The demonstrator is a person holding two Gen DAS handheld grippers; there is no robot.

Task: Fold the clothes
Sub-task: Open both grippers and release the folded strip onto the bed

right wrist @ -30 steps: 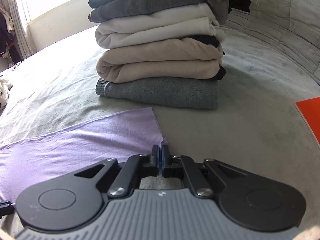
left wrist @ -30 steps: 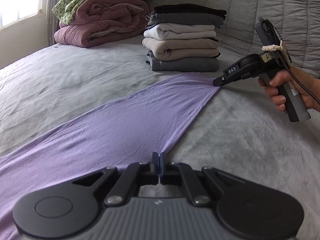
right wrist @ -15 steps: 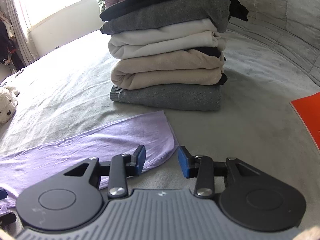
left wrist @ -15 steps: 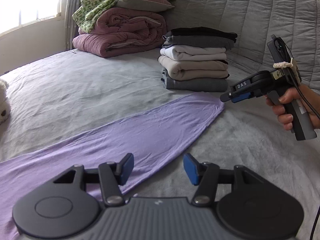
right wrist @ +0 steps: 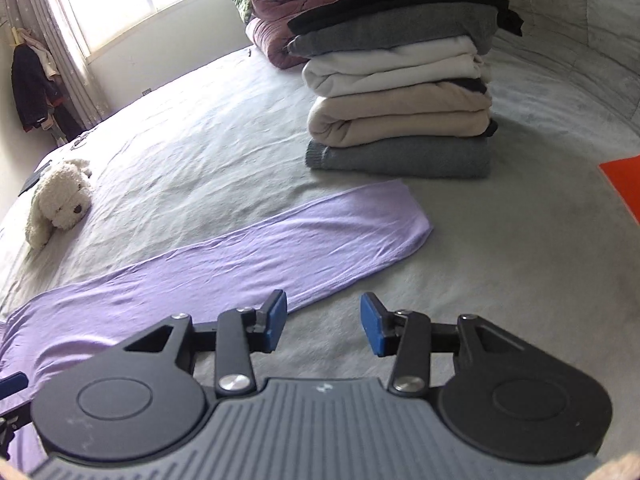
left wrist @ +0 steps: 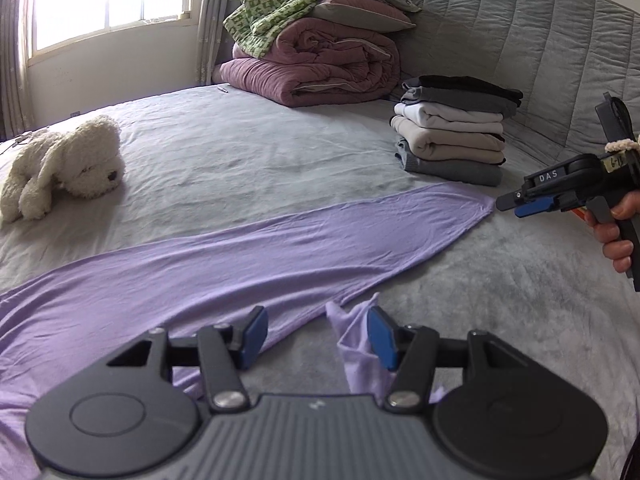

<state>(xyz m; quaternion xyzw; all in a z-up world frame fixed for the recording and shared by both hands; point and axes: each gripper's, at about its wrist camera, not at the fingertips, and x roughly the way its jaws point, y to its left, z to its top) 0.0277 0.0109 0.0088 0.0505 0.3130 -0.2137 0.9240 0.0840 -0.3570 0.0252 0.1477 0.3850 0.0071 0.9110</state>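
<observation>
A long lilac garment point(left wrist: 280, 252) lies folded into a narrow strip across the grey bed, its far end close to the stack of folded clothes point(left wrist: 452, 140). My left gripper point(left wrist: 318, 336) is open just above its near end. A loose lilac corner point(left wrist: 352, 332) stands up between the jaws, against the right pad. My right gripper point(right wrist: 324, 324) hovers over bare bedding beside the lilac garment point(right wrist: 240, 256); its jaws are opening with nothing between them. Seen from the left wrist view, the right gripper point(left wrist: 520, 204) floats just past the strip's far tip, held by a hand.
The stack of folded clothes point(right wrist: 400, 92) stands right behind the strip. A white plush dog point(left wrist: 64, 164) lies on the left side of the bed. Rolled quilts and a pillow point(left wrist: 320, 56) are piled by the padded headboard point(left wrist: 540, 48). An orange sheet point(right wrist: 624, 184) lies at the right.
Both grippers were shut on the lilac cloth a second ago; both have let go, opened and drawn back and upward. The strip now lies on the bed.
</observation>
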